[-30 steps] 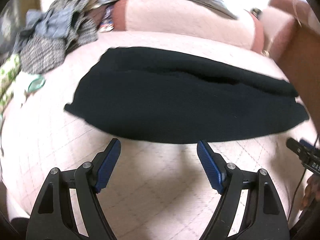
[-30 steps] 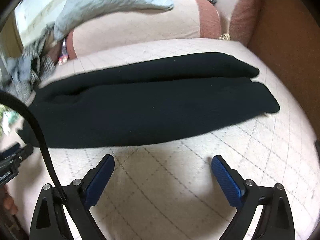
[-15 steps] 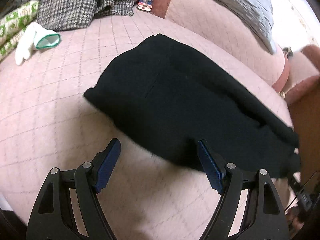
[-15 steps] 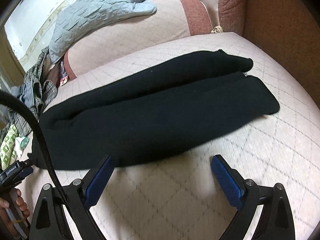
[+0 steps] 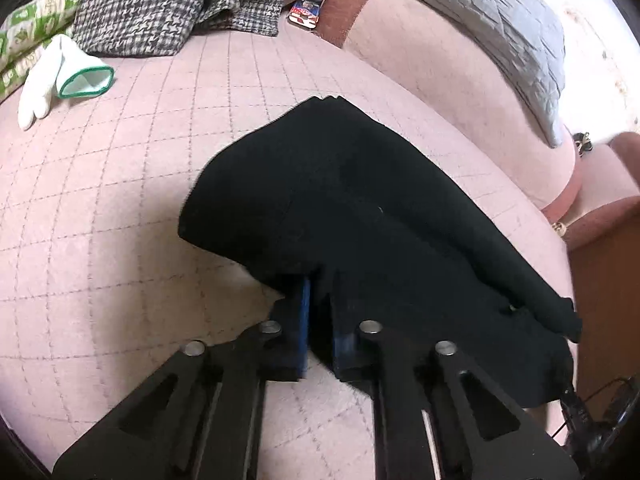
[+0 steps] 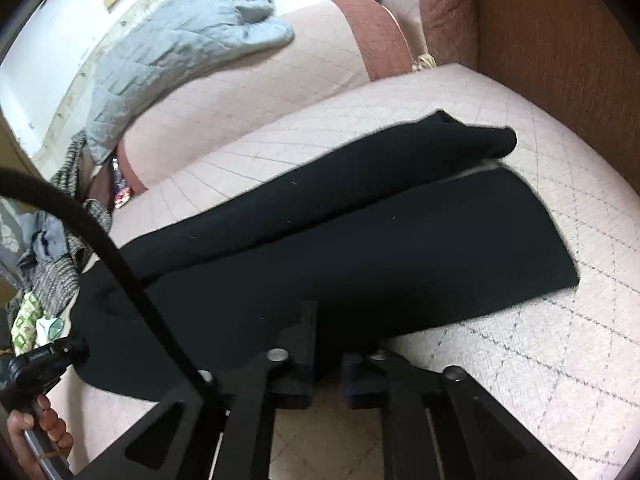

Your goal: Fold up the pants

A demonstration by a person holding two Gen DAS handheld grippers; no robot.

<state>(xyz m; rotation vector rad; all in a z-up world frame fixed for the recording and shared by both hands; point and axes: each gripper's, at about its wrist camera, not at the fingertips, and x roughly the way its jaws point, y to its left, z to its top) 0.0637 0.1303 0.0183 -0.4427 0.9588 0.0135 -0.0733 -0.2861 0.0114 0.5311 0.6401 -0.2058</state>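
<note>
Black pants (image 5: 360,208) lie lengthwise on a pink quilted cushion (image 5: 120,200), one leg folded over the other. My left gripper (image 5: 320,292) is at the near edge by the wide end. Its jaws are closing, and the blue pads pinch the black cloth between them. In the right wrist view the pants (image 6: 360,240) run from lower left to upper right. My right gripper (image 6: 328,344) is at their near edge around mid-length. Its jaws are closing too, with a fold of the fabric between them that drapes over the right finger.
A white glove with a green cuff (image 5: 64,76) and a heap of checked clothes (image 5: 160,12) lie at the far left. A grey quilted blanket (image 6: 180,52) drapes the backrest. A brown wooden panel (image 6: 560,60) bounds the right side. A hand (image 6: 36,428) holds the other gripper at lower left.
Both grippers were wide open short of the pants. They have moved up to the near edge and their jaws have closed on the cloth. The left one also swung toward the wide end.
</note>
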